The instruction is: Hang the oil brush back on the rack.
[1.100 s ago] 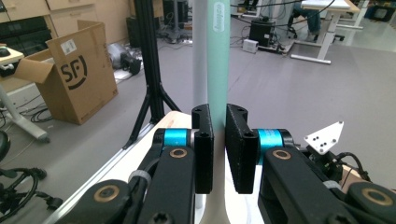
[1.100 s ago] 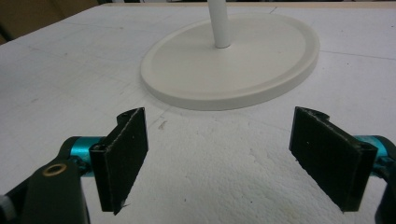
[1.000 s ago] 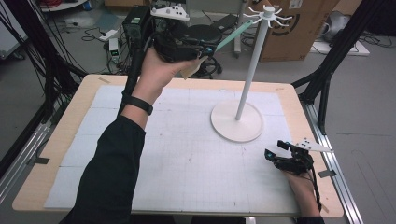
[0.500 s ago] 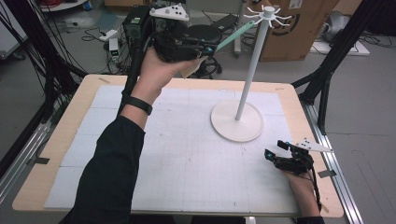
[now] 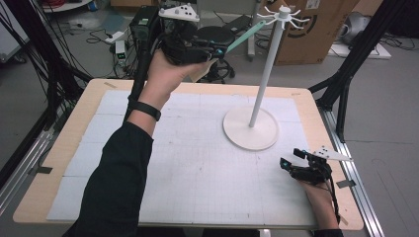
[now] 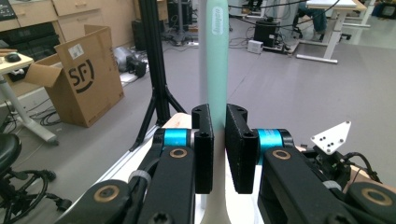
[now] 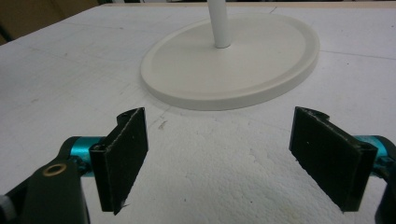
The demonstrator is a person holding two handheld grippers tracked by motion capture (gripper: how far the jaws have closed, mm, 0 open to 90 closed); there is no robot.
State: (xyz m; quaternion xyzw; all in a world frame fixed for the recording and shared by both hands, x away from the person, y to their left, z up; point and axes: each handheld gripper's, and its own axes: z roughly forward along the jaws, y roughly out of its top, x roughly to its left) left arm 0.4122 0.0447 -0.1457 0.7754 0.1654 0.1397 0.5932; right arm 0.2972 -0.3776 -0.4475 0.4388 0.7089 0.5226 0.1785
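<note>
Your left gripper (image 5: 217, 51) is clamped on the green handle (image 5: 245, 35), raised at 11 o'clock, near the stand's (image 5: 267, 74) hooks; hanging looks undone. Your right gripper (image 7: 219, 154) rests agape at 4 o'clock

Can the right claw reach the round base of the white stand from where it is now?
Probably yes. The right claw is open and faces the stand's base, and only bare white mat lies between them.
</note>
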